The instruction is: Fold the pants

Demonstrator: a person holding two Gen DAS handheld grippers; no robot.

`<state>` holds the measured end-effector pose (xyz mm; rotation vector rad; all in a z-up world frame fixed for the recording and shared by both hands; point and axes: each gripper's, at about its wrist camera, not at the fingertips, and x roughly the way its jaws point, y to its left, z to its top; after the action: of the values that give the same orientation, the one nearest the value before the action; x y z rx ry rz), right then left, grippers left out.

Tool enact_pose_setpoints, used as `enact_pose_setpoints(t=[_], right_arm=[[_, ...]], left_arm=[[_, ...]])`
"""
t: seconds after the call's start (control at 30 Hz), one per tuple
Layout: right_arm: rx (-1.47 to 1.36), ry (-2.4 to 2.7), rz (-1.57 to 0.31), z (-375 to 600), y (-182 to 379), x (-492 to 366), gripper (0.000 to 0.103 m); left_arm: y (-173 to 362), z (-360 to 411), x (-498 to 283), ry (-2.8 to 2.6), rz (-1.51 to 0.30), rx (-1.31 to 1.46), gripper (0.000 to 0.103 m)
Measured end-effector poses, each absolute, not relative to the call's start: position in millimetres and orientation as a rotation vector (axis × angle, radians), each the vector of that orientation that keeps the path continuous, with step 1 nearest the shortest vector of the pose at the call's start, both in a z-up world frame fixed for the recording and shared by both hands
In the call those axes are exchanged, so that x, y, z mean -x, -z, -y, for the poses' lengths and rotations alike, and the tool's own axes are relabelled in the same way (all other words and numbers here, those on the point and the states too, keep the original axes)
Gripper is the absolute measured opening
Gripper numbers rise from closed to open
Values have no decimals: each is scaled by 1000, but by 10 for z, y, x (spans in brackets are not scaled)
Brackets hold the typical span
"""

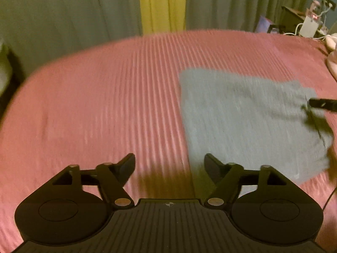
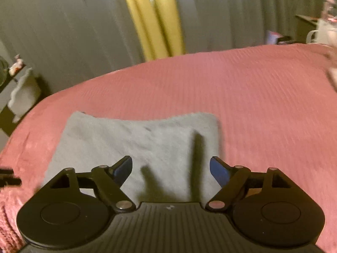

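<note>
The grey pants [image 1: 248, 118] lie folded into a flat rectangle on the pink ribbed bedspread [image 1: 109, 97]. In the left wrist view my left gripper [image 1: 169, 164] is open and empty, above the bedspread just left of the pants' near left corner. The right gripper [image 1: 320, 105] shows as a dark blur at the pants' right edge. In the right wrist view the pants [image 2: 134, 139] lie directly ahead and my right gripper [image 2: 170, 168] is open and empty above their near edge. The left gripper's tip [image 2: 8, 178] shows at the far left.
Grey curtains [image 1: 63, 16] with a yellow strip [image 1: 162, 4] hang behind the bed. A nightstand with white devices and cables [image 1: 309, 23] stands at the far right. A pale pillow [image 1: 332, 61] lies at the bed's right edge. A white object [image 2: 23, 92] hangs at the left.
</note>
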<state>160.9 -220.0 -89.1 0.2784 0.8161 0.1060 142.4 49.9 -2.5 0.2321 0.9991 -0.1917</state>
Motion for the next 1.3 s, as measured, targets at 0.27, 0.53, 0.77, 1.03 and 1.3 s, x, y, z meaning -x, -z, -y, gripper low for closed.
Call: enact_pose_setpoints(t=[0.27,0.53,0.77,1.03,1.3], right_arm=[[-89,-110,-952,1944,1264,-2117,96],[-201,-342,-1067,2632,1284,-2116,99],[-372,-432,-1268,2836,1478,-2387,99],[-565,-535,-1095,3039,1778,-2219,99],[-700,-492,-1074,2912,1831,-2170,99]], left_arm=[[334,120,-2125,228,-968,-359,86],[1060,-120,-2272,381,-1134,-196,84],[1144,-388,-2328,477,-1241,-86,84],[1401,-873,-2269,581,-1183,335,85],[1364,-842,-2071,553,-1153,353,60]])
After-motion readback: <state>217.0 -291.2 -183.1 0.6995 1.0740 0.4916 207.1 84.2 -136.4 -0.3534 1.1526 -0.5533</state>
